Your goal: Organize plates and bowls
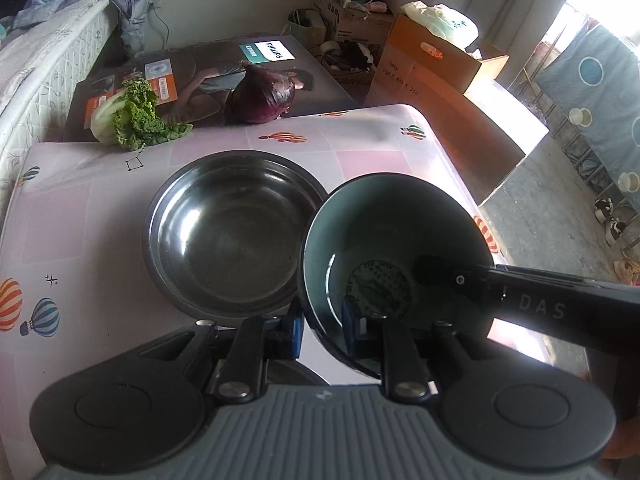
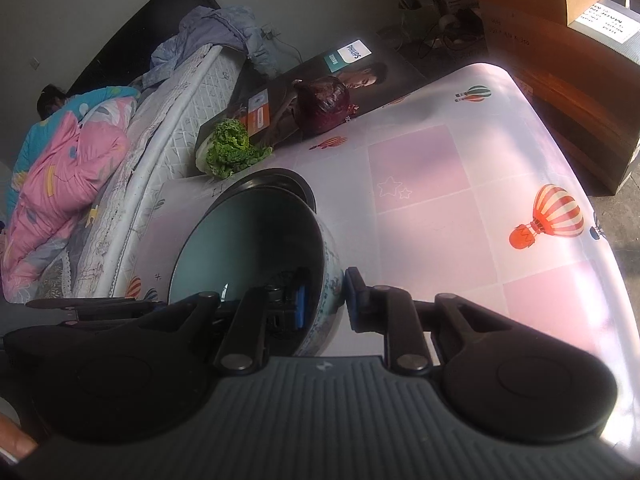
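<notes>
Bowl rim clamped by left hand-held gripper and right hand-held gripper, beside steel basin.

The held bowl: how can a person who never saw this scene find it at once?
Start at the balloon-print tablecloth. A dark metal basin sits on it; just right of it the bowl is held by both grippers, left gripper and right gripper. Unlike the basin, it is ceramic, blue-patterned outside.
</notes>
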`<state>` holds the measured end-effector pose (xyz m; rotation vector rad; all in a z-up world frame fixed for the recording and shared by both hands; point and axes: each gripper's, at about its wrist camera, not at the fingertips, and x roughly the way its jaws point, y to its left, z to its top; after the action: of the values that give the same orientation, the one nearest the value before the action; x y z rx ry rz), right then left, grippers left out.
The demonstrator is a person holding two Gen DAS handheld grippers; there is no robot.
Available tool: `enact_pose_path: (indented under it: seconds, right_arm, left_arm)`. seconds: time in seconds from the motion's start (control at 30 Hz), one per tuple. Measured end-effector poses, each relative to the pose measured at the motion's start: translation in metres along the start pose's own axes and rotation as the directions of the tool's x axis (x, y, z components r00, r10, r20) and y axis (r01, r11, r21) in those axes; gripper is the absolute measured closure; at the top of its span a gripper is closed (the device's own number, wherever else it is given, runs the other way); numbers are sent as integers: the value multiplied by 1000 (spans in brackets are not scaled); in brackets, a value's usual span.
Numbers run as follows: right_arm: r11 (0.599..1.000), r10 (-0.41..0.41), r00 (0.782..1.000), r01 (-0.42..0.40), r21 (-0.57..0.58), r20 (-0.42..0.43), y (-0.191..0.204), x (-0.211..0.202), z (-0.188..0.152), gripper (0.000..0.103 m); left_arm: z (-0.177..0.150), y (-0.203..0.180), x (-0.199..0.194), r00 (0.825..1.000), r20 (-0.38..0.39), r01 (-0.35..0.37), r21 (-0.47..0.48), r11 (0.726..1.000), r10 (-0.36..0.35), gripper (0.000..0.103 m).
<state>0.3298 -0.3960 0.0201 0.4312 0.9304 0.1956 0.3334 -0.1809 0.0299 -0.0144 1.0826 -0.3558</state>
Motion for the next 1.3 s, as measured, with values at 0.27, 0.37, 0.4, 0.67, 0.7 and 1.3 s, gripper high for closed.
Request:
enact_pose_path:
  seconds: [0.27,0.37,0.4,0.67,0.7,1.3]
  right_arm:
    - [1000,24,999,-25,-16,-37,31,56,24,85]
    - [999,32,998,-33,-20,-45,37,79,33,85]
    - [999,33,998,-34,-21,-47,38,85,34,85]
    - [999,8,999,-10,-30,-48,45,128,38,84]
    - [1000,1,999,-2,-28,-45,44,132,37,82]
    - [991,134,971,-137,5,198,59,46,34,35]
  left_arm:
    - [18,54,18,999,27,-19,-80,997,22,83]
    - [23,74,29,999,38,-11,-109,994,15,83]
    - [24,81,33,999,41,-9,-114,993,14,83]
    - [25,106,52,999,49,-6,-122,992,12,83]
    - [24,107,53,999,49,-4,-125,992,10,83]
    - [0,119,-30,970,242,76,-164,984,-34,50]
